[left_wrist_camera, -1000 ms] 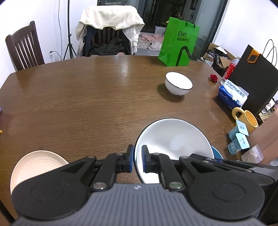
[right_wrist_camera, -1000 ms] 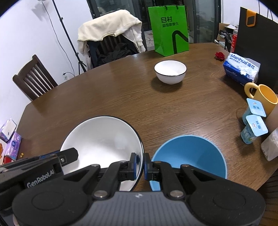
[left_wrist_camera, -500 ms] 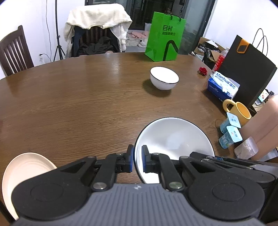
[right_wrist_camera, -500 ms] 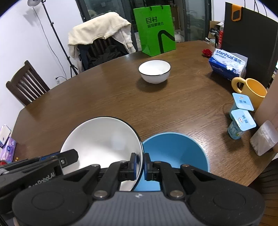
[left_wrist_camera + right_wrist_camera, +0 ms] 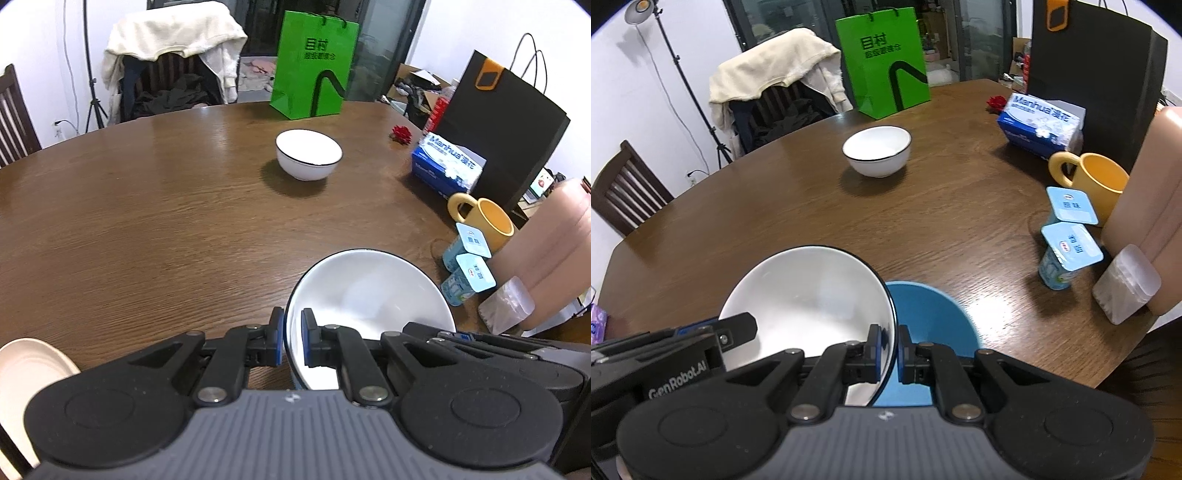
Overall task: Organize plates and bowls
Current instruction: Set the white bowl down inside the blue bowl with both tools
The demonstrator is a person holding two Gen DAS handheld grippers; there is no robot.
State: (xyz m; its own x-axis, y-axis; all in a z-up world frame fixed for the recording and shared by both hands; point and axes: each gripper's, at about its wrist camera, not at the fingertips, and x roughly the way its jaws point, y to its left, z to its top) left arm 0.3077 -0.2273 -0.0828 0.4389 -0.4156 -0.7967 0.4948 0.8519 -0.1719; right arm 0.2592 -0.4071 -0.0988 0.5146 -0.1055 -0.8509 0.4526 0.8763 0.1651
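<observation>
While both grippers are clamping opposite rim edges of the large white bowl (image 5: 809,295), the left gripper (image 5: 292,341) and right gripper (image 5: 889,349) are holding it low in frame, overlapping the blue bowl (image 5: 934,314); a smaller white bowl (image 5: 308,154) is sitting upper centre on the table (image 5: 147,221).

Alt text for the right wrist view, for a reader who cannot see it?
Both grippers clamp opposite rims of a large white bowl, the right gripper at its right edge, held over a blue bowl. Farther across the wooden table sits a small white bowl.
</observation>
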